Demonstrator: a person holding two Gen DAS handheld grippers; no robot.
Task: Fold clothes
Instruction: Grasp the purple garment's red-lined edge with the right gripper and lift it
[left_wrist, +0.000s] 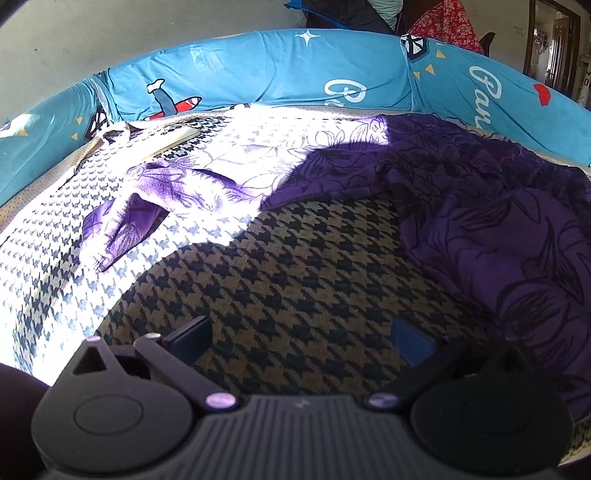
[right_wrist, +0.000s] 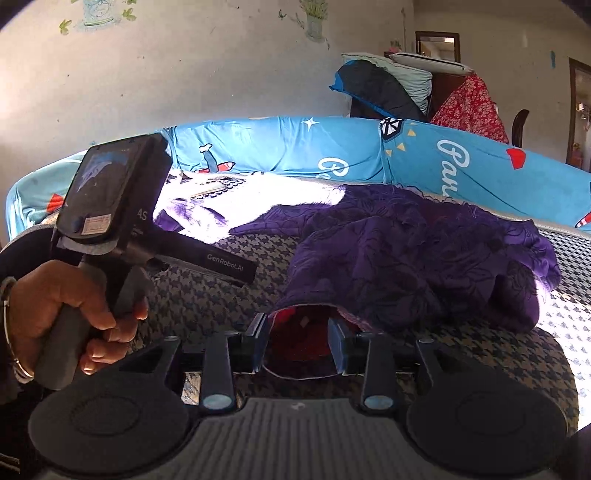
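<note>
Purple floral garment crumpled on the houndstooth mat.

Left wrist view: the left hand-held gripper (left_wrist: 301, 338) hangs released and empty over the mat (left_wrist: 295, 266), the purple garment (left_wrist: 480, 206) right of it. Right wrist view: the right hand-held gripper (right_wrist: 299, 341) brackets the garment's (right_wrist: 413, 254) near hem, its 2 fingers parted; a hand (right_wrist: 70, 310) grips the left tool's handle.

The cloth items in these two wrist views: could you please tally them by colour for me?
Purple floral garment: 1
Blue printed cover along the back: 1
Houndstooth mat underneath: 1
Red floral cloth in the background: 1
Total: 4
</note>
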